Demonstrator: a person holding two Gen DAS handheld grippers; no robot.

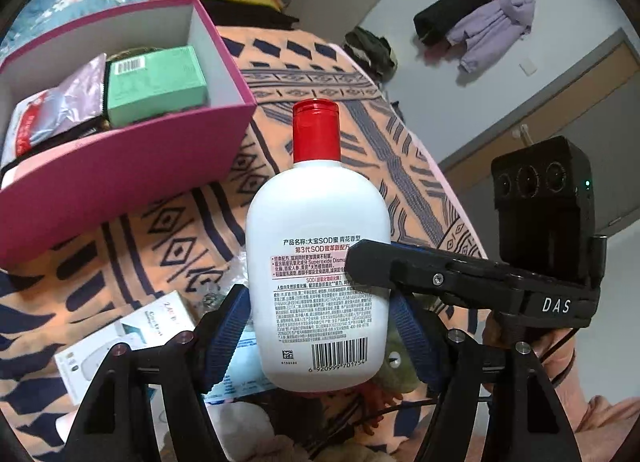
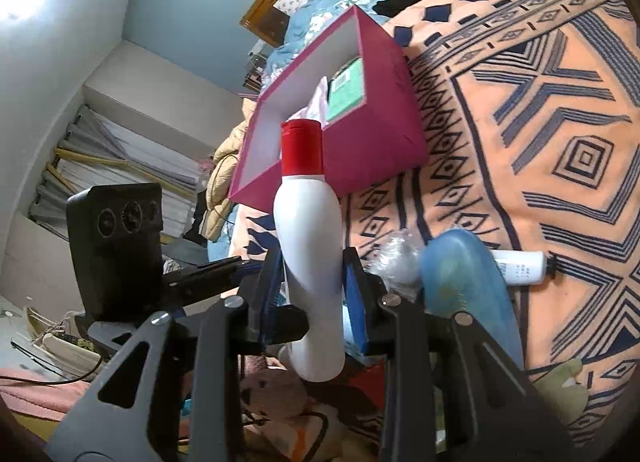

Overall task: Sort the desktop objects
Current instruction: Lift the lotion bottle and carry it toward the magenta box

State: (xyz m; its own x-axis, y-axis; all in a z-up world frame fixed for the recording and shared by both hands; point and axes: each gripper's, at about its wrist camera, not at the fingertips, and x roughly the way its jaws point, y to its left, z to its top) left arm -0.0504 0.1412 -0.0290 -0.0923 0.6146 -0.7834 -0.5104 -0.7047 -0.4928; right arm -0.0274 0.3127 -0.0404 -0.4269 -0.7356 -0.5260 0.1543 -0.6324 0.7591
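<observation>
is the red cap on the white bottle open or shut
Shut: the red cap sits flush on the white bottle, flip lid down in both views, with both grippers clamped on the body.

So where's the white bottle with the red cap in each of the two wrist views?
Left wrist view: the white bottle stands centre frame, label facing the camera, between the blue-padded fingers.
Right wrist view: it is centre frame too, seen edge-on and narrow, between that gripper's fingers.
Shared landmark: the pink box lies behind the red cap in both.
</observation>
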